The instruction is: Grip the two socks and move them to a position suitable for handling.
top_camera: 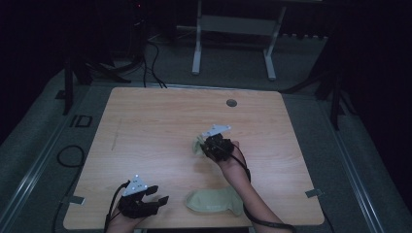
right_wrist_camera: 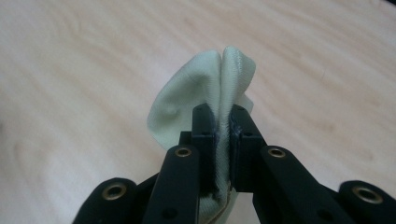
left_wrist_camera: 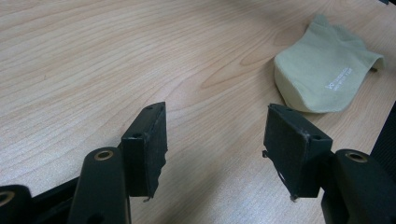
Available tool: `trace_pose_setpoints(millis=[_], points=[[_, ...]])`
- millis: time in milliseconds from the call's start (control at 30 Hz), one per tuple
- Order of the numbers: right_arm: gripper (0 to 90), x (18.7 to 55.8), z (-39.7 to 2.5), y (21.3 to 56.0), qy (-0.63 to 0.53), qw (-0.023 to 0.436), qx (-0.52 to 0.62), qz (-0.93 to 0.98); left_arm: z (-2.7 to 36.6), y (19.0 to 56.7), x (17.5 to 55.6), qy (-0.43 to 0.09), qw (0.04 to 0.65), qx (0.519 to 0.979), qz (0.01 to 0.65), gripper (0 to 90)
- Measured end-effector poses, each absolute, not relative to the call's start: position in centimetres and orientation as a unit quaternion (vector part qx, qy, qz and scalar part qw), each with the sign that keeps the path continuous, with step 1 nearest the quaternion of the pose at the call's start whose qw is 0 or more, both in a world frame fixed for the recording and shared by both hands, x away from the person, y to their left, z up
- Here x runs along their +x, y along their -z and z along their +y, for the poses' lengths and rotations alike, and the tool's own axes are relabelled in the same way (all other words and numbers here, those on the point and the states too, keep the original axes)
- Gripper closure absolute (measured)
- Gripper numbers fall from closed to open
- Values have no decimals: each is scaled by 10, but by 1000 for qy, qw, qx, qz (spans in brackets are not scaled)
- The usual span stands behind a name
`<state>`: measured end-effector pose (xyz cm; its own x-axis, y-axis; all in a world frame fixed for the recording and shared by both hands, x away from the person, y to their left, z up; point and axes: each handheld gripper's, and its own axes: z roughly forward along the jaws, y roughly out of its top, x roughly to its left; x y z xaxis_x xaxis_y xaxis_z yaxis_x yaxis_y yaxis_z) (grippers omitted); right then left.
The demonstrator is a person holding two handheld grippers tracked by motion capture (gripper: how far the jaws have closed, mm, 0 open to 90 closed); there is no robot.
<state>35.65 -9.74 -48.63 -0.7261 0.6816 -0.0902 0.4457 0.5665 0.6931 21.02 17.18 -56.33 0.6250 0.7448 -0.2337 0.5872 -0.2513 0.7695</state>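
Two Pale Green Socks, One Pinched in the Right Gripper

Two pale green fabric socks sit over the light wooden table [top_camera: 145,121]. The right gripper [right_wrist_camera: 223,122] clamps one bunched sock [right_wrist_camera: 196,93] near mid-table, its folded fabric pointing away beyond the jaws. The second sock [top_camera: 214,200] lies flat near the front edge, long axis left to right. The left gripper [left_wrist_camera: 215,140] hovers beside it, jaws spread and empty. The thin pinch could slip, judging by how little cloth is held.
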Motion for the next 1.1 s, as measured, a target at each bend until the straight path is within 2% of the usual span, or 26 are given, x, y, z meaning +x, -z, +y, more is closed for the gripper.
trace_pose_setpoints(millis=[333,700,767,833,933,1033,1100], points=[[828,314,-127,518,-329,172,342,863,167,562,210,-82,445,787,419,396],[799,313,-126,552,-308,149,363,867,153,557,214,-65,452,794,402,382],[758,314,-124,552,-309,145,367,865,152,555,218,-63,453,793,402,382],[656,315,-123,549,-313,125,366,867,150,552,222,-59,459,789,404,382],[587,313,-125,538,-320,127,360,867,142,548,231,-49,461,792,397,382],[572,315,-132,520,-337,132,353,863,129,544,244,-46,446,806,387,364],[611,320,-138,508,-341,139,346,863,120,542,254,-51,434,813,385,364]])
